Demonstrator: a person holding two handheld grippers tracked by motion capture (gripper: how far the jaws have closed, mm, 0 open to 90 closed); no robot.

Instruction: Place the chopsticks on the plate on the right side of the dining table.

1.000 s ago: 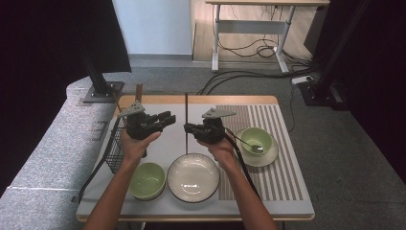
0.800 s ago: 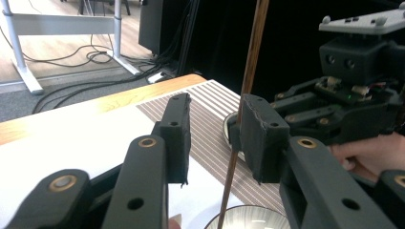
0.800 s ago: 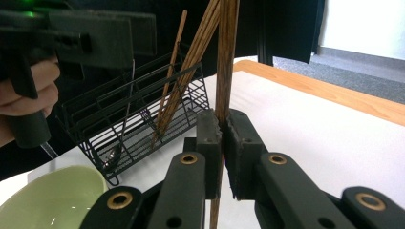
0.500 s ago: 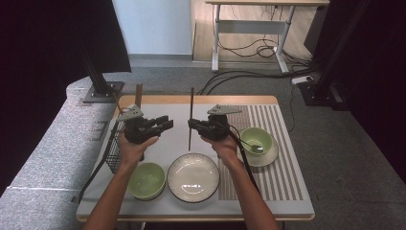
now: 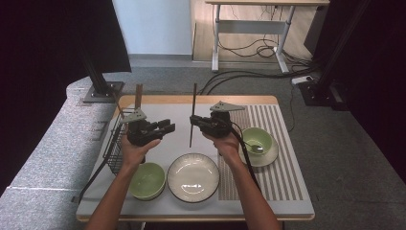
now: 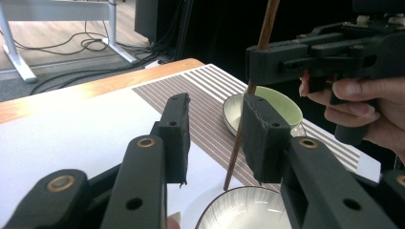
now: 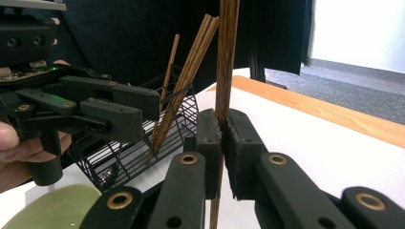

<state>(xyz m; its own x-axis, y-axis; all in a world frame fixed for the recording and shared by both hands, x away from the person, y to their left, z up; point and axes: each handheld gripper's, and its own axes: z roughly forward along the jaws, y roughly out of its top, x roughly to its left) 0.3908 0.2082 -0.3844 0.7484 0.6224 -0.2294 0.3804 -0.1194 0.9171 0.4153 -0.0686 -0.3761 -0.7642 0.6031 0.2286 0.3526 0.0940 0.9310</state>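
The right tool (image 5: 193,120) clenches an upright chopstick (image 5: 193,112) above the tabletop (image 5: 158,112) middle; the left tool (image 5: 168,127), released, faces it.

A single dark brown wooden chopstick (image 5: 192,115) is held nearly upright, clamped a little below its middle between the closed jaws of the right gripper (image 5: 197,121). Its lower tip is seen hanging just above the white table mat, beyond the white plate (image 5: 193,177). Its upper end is raised well above the jaws.
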